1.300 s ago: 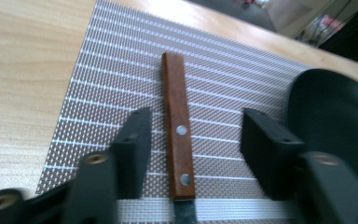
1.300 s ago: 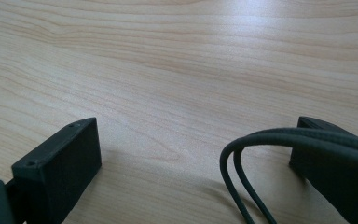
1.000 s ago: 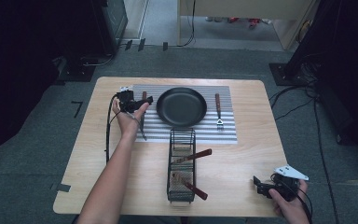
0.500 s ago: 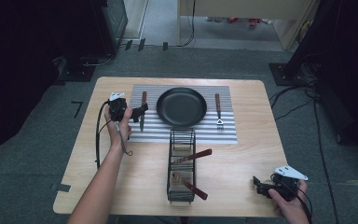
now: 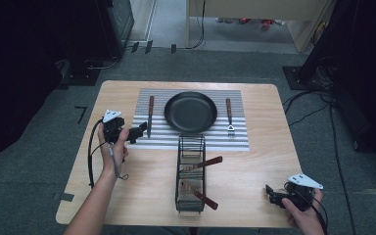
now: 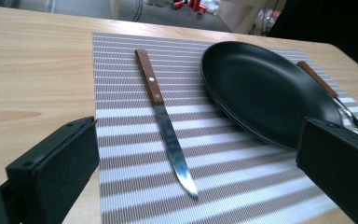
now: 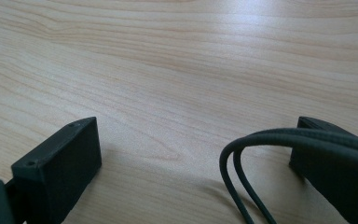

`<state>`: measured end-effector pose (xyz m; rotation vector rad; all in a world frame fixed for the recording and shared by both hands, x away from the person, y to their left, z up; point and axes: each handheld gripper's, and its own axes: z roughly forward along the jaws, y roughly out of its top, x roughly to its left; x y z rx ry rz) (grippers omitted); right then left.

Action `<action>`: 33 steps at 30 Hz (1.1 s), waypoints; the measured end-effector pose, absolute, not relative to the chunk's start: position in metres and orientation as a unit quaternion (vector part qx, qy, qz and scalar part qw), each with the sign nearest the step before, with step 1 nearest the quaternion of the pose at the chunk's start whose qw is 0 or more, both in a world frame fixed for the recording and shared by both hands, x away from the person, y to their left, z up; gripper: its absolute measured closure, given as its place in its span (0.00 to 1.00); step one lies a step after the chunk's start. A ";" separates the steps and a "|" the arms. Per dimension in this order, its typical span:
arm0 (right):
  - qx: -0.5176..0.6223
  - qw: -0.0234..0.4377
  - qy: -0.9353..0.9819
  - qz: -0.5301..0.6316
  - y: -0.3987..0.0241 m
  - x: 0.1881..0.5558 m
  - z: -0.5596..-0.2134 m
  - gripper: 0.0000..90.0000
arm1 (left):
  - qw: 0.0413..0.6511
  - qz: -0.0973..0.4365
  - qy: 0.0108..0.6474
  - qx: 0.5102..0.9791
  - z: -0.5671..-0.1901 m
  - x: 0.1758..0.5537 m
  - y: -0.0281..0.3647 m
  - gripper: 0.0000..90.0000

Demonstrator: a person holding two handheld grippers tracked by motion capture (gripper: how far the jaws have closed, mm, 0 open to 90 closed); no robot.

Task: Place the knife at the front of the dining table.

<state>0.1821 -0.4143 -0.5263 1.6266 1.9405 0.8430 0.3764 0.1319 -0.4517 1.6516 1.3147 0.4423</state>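
The person's left forearm (image 5: pixel 95 203) comes in from the bottom edge and reaches forward, and the left hand (image 5: pixel 113 144) holds the left gripper (image 5: pixel 138 131) above the left part of the worktop (image 5: pixel 127 196), with its grey three-cornered plate on top and its jaws pointing to the person's right. In the left gripper view its two black jaws stand wide apart with nothing between them. The right hand (image 5: pixel 301 215) holds the right gripper (image 5: pixel 270 194) low at the near right corner, jaws pointing left and also wide apart, its own cable looping before the right jaw.
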 end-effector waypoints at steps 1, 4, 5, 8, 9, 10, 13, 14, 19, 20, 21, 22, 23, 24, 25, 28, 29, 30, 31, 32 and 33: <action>0.592 0.234 0.707 0.307 -0.414 0.182 -0.526 0.02 | 0.474 0.181 0.536 0.674 -0.452 0.369 0.135 0.00; 0.593 0.234 0.707 0.307 -0.414 0.182 -0.526 0.02 | 0.474 0.181 0.534 0.677 -0.453 0.358 0.141 0.00; 0.592 0.234 0.707 0.307 -0.414 0.182 -0.526 0.02 | 0.474 0.181 0.534 0.677 -0.453 0.358 0.141 0.00; 0.593 0.234 0.707 0.307 -0.414 0.182 -0.526 0.02 | 0.474 0.183 0.532 0.677 -0.454 0.344 0.149 0.00; 0.593 0.234 0.707 0.307 -0.414 0.182 -0.526 0.02 | 0.474 0.183 0.532 0.677 -0.454 0.344 0.149 0.00; 0.593 0.234 0.707 0.307 -0.414 0.182 -0.526 0.02 | 0.474 0.184 0.532 0.677 -0.455 0.341 0.151 0.00; 0.593 0.234 0.707 0.307 -0.414 0.182 -0.526 0.02 | 0.471 0.189 0.535 0.676 -0.457 0.328 0.161 0.00; 0.592 0.235 0.707 0.307 -0.414 0.182 -0.526 0.02 | 0.471 0.189 0.535 0.676 -0.457 0.328 0.161 0.00; 0.593 0.234 0.707 0.307 -0.414 0.182 -0.526 0.02 | 0.466 0.187 0.540 0.675 -0.463 0.312 0.174 0.00; 0.592 0.234 0.707 0.307 -0.414 0.182 -0.526 0.02 | 0.464 0.187 0.540 0.676 -0.465 0.309 0.177 0.00; 0.593 0.234 0.707 0.307 -0.414 0.182 -0.526 0.02 | 0.461 0.189 0.542 0.677 -0.466 0.306 0.179 0.00; 0.593 0.234 0.707 0.307 -0.414 0.182 -0.526 0.02 | 0.458 0.191 0.543 0.677 -0.468 0.302 0.181 0.00; 0.593 0.234 0.707 0.307 -0.414 0.182 -0.526 0.02 | 0.457 0.191 0.544 0.677 -0.470 0.299 0.184 0.00; 0.592 0.234 0.707 0.307 -0.414 0.182 -0.526 0.02 | 0.456 0.190 0.546 0.677 -0.471 0.296 0.187 0.00; 0.592 0.234 0.707 0.307 -0.414 0.182 -0.526 0.02 | 0.453 0.190 0.547 0.677 -0.473 0.293 0.189 0.00; 0.593 0.234 0.707 0.307 -0.414 0.182 -0.526 0.02 | 0.446 0.191 0.551 0.679 -0.477 0.283 0.195 0.00; 0.593 0.234 0.707 0.307 -0.414 0.182 -0.526 0.02 | 0.444 0.190 0.553 0.679 -0.479 0.280 0.198 0.00; 0.593 0.234 0.707 0.306 -0.414 0.182 -0.526 0.02 | 0.444 0.190 0.555 0.678 -0.480 0.277 0.200 0.00; 0.593 0.234 0.707 0.306 -0.414 0.182 -0.526 0.02 | 0.441 0.191 0.556 0.678 -0.482 0.275 0.202 0.00; 0.593 0.234 0.707 0.306 -0.414 0.182 -0.526 0.02 | 0.439 0.193 0.559 0.677 -0.483 0.272 0.204 0.00; 0.593 0.234 0.707 0.306 -0.414 0.182 -0.526 0.02 | 0.436 0.192 0.560 0.678 -0.485 0.269 0.206 0.00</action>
